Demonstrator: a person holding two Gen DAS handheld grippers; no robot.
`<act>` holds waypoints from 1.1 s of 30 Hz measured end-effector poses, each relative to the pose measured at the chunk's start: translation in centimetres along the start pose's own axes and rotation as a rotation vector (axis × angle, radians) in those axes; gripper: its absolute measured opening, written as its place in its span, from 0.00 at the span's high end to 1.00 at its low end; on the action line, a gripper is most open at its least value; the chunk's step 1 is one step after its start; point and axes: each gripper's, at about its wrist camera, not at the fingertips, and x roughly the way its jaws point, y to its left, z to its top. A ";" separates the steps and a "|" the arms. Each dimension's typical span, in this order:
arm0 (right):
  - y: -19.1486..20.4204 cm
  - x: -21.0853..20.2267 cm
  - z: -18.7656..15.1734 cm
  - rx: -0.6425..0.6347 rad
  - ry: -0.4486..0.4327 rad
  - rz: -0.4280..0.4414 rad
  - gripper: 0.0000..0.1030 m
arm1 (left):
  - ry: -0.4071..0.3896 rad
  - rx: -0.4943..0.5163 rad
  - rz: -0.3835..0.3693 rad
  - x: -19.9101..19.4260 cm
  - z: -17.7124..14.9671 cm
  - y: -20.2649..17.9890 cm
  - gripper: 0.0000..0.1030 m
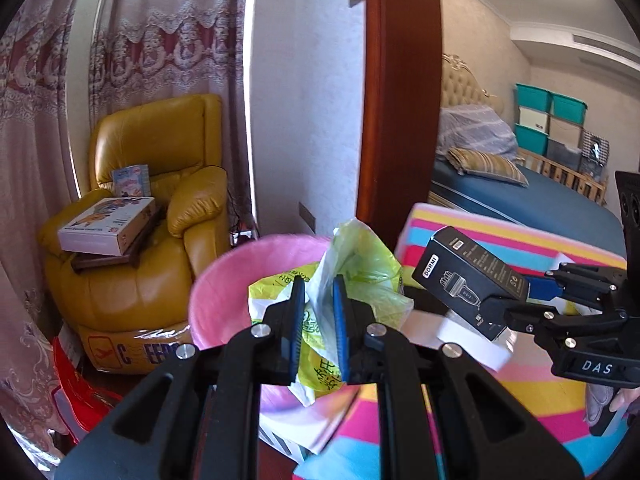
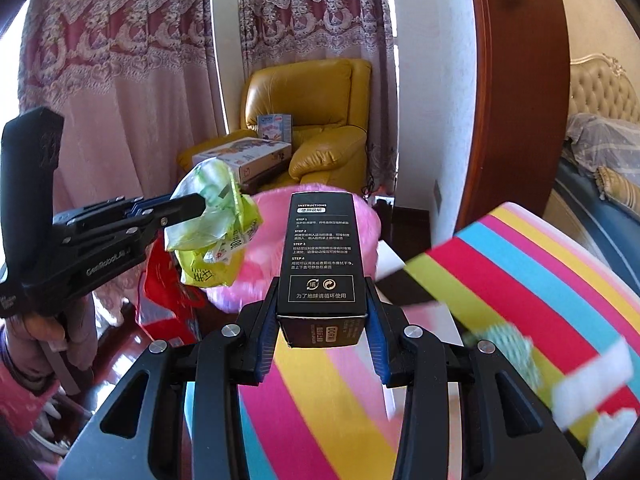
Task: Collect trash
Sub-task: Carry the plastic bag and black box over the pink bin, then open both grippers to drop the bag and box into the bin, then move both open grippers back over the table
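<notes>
My left gripper [image 1: 318,294] is shut on a crumpled green and yellow plastic bag [image 1: 360,264], held over a bin lined with a pink bag [image 1: 236,280]. My right gripper [image 2: 320,312] is shut on a long black carton [image 2: 322,252] printed with white instructions. The left wrist view shows that carton [image 1: 468,276] at the right, angled toward the bin, with the right gripper [image 1: 516,300] behind it. Seen from the right wrist camera, the left gripper [image 2: 196,204] carries the plastic bag [image 2: 212,216] beside the pink bin [image 2: 316,240].
A striped, many-coloured cloth [image 2: 520,280] covers the surface at the right, with white paper scraps [image 2: 592,380] and a greenish wad [image 2: 504,344] on it. A yellow armchair [image 1: 152,200] holding boxes stands behind the bin. A red bag [image 2: 168,300] lies left of it, and a bed [image 1: 520,196] fills the far right.
</notes>
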 end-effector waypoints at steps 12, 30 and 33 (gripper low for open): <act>-0.8 8.7 5.7 0.026 0.007 -0.001 0.62 | 0.019 -0.050 0.062 5.1 2.4 4.3 0.84; -2.9 2.2 2.8 0.027 -0.051 -0.035 0.35 | 0.060 -0.075 0.186 4.3 -2.6 5.1 0.07; -3.5 0.2 0.4 0.008 -0.027 -0.072 0.35 | 0.058 -0.049 0.158 3.6 -3.1 3.7 0.05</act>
